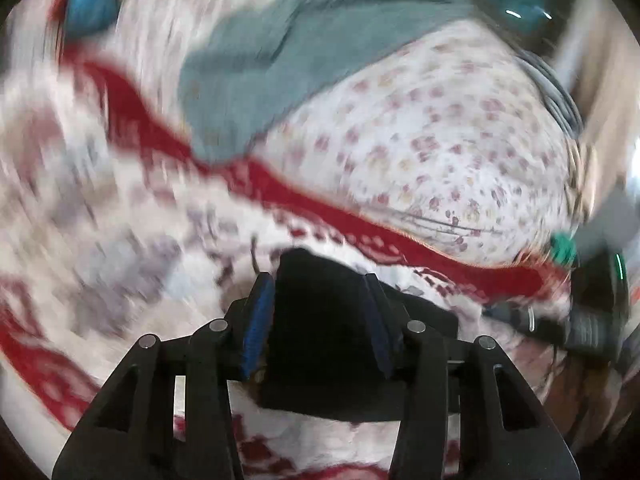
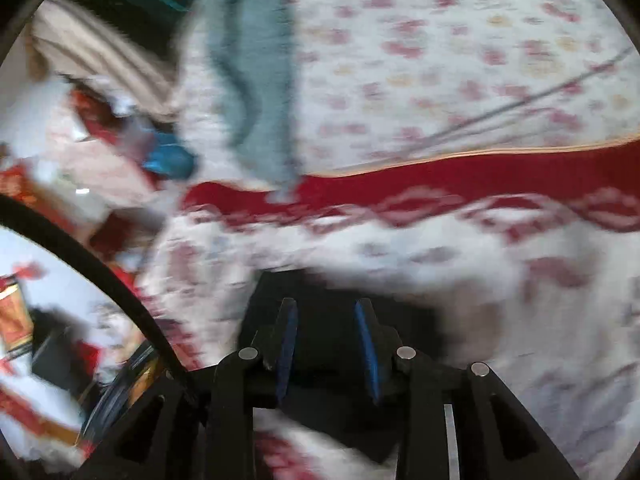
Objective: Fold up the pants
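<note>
Nearest the lenses, black pants [image 1: 320, 320] are being gripped by both tools: the left gripper [image 1: 320, 280] is closed on a bunched fold of the dark cloth, and the right gripper [image 2: 326, 304] is likewise being held narrow around black fabric [image 2: 328, 344] that fills the gap between its blue-padded fingers [image 2: 366, 344]. Both views are being smeared by motion, so the garment's full outline cannot be made out. Beneath, a white bedspread with a red border band [image 1: 340, 208] is being used as the work surface; farther off, a flower-printed sheet [image 1: 440, 140] is being crossed by a grey-green garment [image 1: 280, 52], with a thin cable [image 2: 520, 104] lying across it. Judging by the two held portions, a fold is being carried out in mid-swing; next, the held edges would need lowering flat and in line before release. No brand, label or readable writing is being shown.
</note>
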`<state>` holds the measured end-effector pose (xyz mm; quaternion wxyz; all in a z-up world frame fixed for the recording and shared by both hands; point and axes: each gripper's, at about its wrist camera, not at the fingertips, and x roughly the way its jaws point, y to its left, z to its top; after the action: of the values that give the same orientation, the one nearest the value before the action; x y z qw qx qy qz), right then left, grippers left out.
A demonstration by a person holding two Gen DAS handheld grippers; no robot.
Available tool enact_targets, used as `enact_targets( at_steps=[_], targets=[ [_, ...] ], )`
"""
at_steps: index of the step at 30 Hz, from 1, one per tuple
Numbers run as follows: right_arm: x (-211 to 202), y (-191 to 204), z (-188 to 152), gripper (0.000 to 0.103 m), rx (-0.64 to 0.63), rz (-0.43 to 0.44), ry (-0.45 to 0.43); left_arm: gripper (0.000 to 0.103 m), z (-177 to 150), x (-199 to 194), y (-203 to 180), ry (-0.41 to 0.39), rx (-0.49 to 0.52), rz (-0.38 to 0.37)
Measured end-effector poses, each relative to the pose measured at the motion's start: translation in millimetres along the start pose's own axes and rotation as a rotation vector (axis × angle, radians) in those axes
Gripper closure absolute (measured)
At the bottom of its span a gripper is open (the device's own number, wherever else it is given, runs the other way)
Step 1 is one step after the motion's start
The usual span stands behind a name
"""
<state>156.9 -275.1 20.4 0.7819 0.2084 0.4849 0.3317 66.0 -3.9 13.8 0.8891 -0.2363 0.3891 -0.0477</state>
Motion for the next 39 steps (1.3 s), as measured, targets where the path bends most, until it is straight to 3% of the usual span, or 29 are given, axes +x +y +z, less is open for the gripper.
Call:
enact_targets(
  at_steps=[1, 3, 5, 6, 7, 10, 13, 16, 19, 21, 22, 25, 26, 29, 34, 37, 39],
  targets=[
    [9.0, 11.0, -7.4, 0.074, -0.032, -0.014, 0.033, 0.060, -0.5, 10.9, 3.1, 0.042, -0.022, -0.016],
    [24.0, 18.3, -28.7, 0.074, -0.117, -0.148, 0.101, 0.060, -15.7, 42.8, 1.1, 0.156, -0.039, -0.088],
    [44.5, 0.6, -52.5, 0.074, -0.124, -0.256, 0.192, 0.058, -37.4, 58.9, -10.0, 0.189, 0.034, -0.048],
    [46.6, -9.7, -61.6, 0.074, -0.118, -0.234, 0.182, 0.057, -45.1, 59.1, -16.6, 0.149, 0.083, -0.013],
    [39.6, -14.3, -67.8, 0.074, -0.133, -0.188, 0.110, 0.057, -48.9, 59.1, -20.0, 0.127, 0.112, 0.012],
    [34.9, -19.9, -75.8, 0.074, -0.146, -0.155, 0.064, 0.057, -50.4, 57.0, -30.8, 0.124, 0.167, 0.061],
    [29.3, -21.4, -77.8, 0.074, -0.123, -0.138, 0.035, 0.057, -29.7, 53.8, -8.9, 0.118, 0.076, 0.009],
    [17.5, -6.6, -75.5, 0.073, -0.107, -0.161, 0.019, 0.057, -8.6, 30.4, 8.6, 0.034, 0.008, 0.029],
    [5.2, 17.5, -75.1, 0.072, -0.149, -0.154, -0.068, 0.057, 16.2, 43.2, 2.4, 0.073, 0.036, 0.012],
    [17.3, 14.7, -77.2, 0.067, -0.141, -0.209, -0.026, 0.057, 18.2, 62.1, -4.0, 0.137, 0.042, -0.039],
    [29.9, 5.8, -81.2, 0.066, -0.119, -0.224, 0.030, 0.057, 9.8, 72.8, -5.0, 0.164, 0.051, -0.025],
    [29.7, 0.3, -95.0, 0.067, -0.188, -0.167, -0.043, 0.047, -23.1, 93.5, -1.0, 0.151, 0.114, 0.110],
    [28.6, 1.1, -95.5, 0.067, -0.188, -0.164, -0.045, 0.047, -23.5, 90.8, 0.6, 0.135, 0.084, 0.107],
    [20.2, 8.5, -80.2, 0.067, -0.129, -0.167, -0.027, 0.047, -10.6, 78.2, -7.6, 0.108, 0.112, 0.091],
    [-0.1, 15.3, -39.3, 0.064, -0.115, -0.247, -0.178, 0.047, 11.6, 64.2, -23.9, -0.024, 0.174, 0.079],
    [33.2, 3.7, -23.3, 0.064, -0.133, -0.252, -0.063, 0.047, 13.4, 94.6, -28.5, 0.036, 0.235, 0.113],
    [62.1, -8.4, -24.8, 0.063, -0.182, -0.305, 0.010, 0.046, 1.6, 132.2, -21.0, 0.188, 0.264, 0.174]
  ],
)
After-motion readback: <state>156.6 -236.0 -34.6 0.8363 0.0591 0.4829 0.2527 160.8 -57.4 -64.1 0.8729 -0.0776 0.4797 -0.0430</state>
